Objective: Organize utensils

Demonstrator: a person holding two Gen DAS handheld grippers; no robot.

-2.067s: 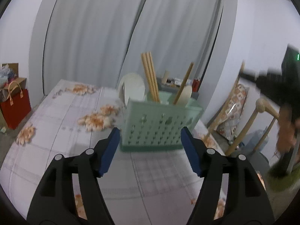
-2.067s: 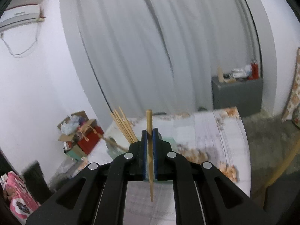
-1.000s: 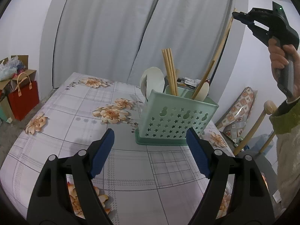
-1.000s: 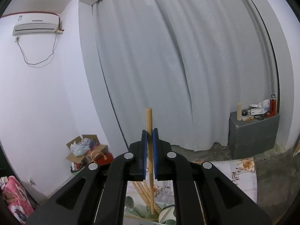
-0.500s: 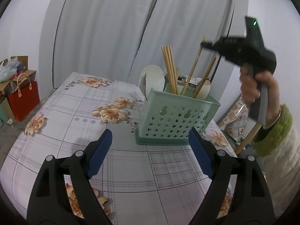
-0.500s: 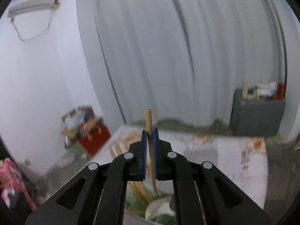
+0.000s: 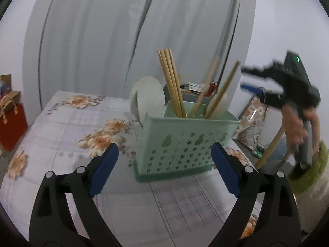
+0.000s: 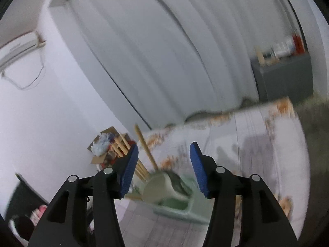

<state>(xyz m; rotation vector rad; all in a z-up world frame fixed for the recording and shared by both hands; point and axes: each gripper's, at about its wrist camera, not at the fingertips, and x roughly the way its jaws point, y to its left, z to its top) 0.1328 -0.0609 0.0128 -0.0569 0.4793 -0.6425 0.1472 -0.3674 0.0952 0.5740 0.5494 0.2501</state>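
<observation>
- My right tongs point(image 8: 163, 168) are just opening, empty; the chopstick point(image 7: 206, 86) is now standing in the green utensil basket point(image 7: 185, 142).
- My left tongs point(image 7: 164, 168) are gaping apart, holding nothing.

Right claw point(image 8: 163, 156), just-opened jaws empty, above green utensil basket point(image 8: 181, 205) of chopsticks point(image 8: 123, 146)

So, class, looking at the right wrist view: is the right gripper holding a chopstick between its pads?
No: the right gripper stands open with nothing between its pads.

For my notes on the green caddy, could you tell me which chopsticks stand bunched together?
The three chopsticks at the caddy's left; the other two lean singly toward the right.
</observation>
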